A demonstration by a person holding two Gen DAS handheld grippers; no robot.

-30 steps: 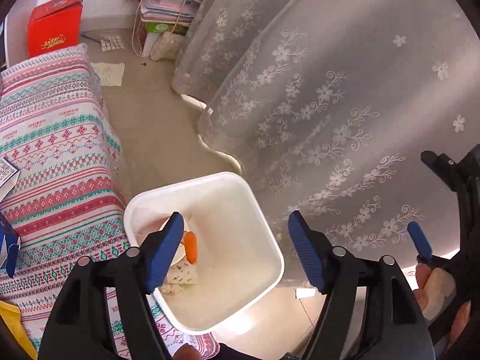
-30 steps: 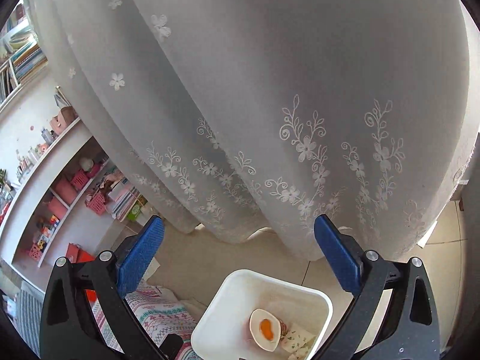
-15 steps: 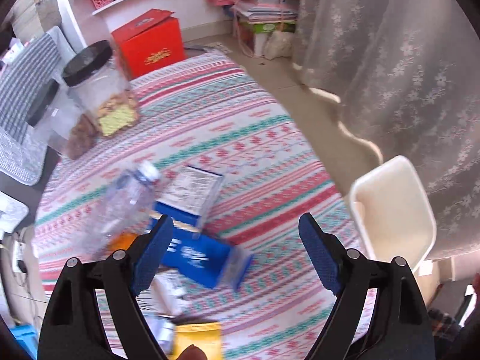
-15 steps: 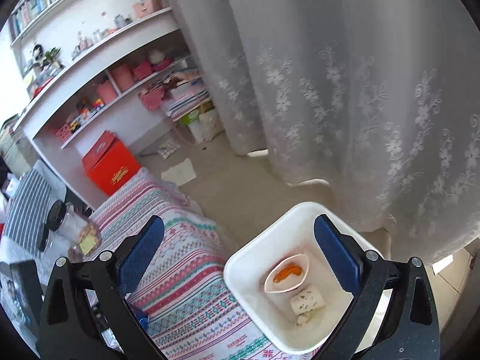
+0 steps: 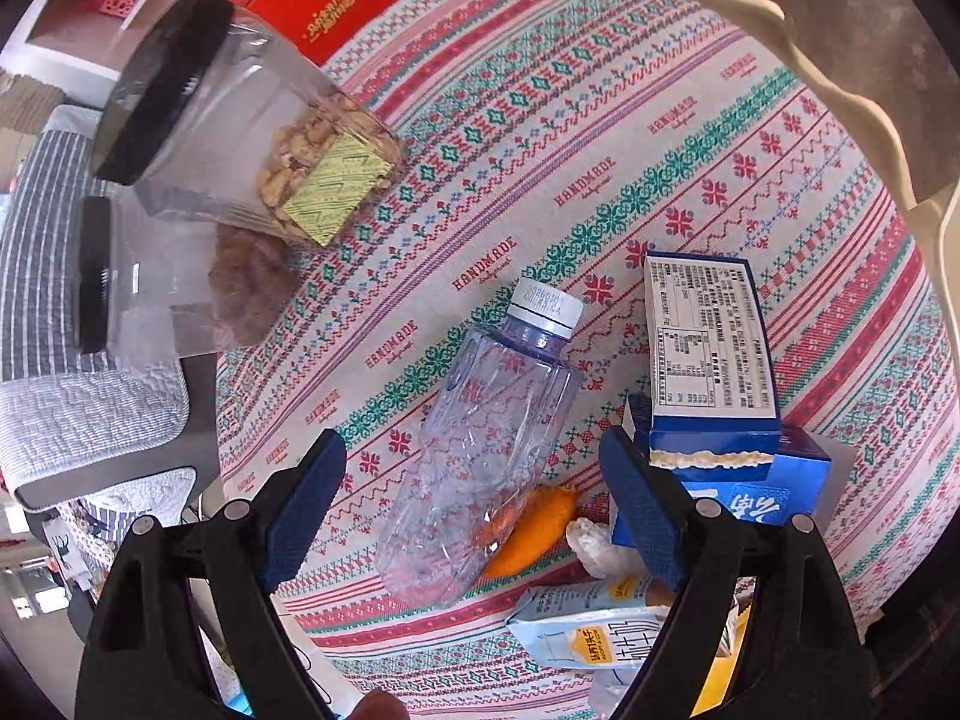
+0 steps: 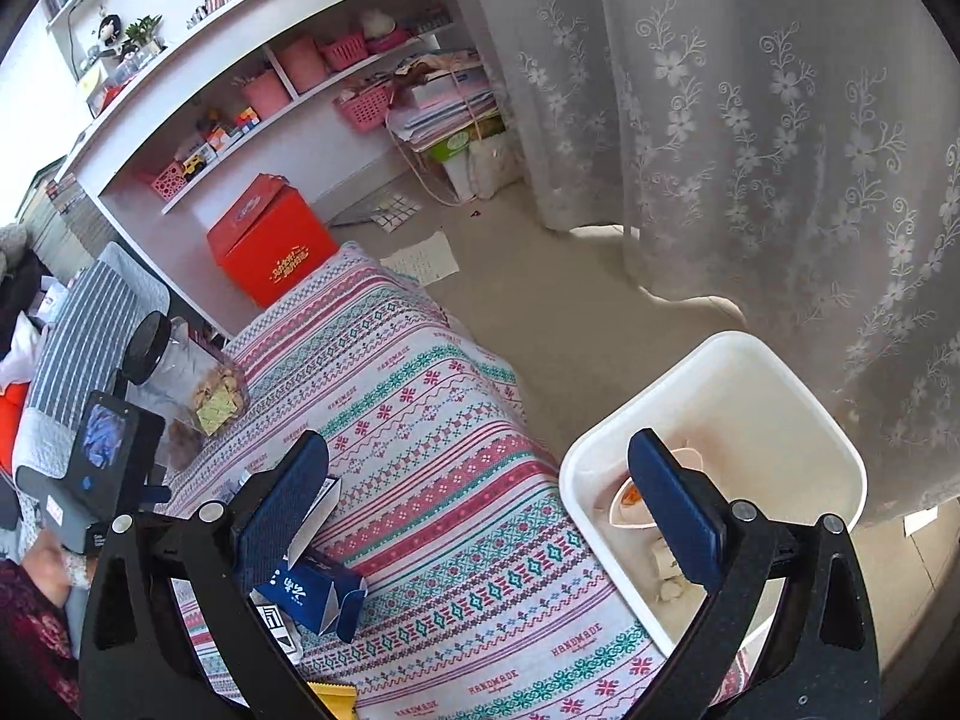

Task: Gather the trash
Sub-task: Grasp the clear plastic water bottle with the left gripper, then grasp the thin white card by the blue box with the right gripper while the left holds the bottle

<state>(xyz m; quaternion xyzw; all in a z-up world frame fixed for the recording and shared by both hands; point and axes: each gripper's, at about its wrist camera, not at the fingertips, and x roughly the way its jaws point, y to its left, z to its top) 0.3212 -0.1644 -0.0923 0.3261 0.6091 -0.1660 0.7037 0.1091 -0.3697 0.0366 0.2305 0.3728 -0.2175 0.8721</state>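
With its jaws spread wide and empty, the left gripper (image 5: 474, 492) straddles the crushed water bottle (image 5: 486, 456), seemingly lined up to grab it. The right gripper (image 6: 480, 504), equally agape, waits near the white bin (image 6: 774, 384).

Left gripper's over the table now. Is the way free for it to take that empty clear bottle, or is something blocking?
Probably yes. The left gripper is open with the clear bottle lying between its fingers, nothing on top of it. Its base rests on an orange peel, and the blue box sits close beside the right finger.
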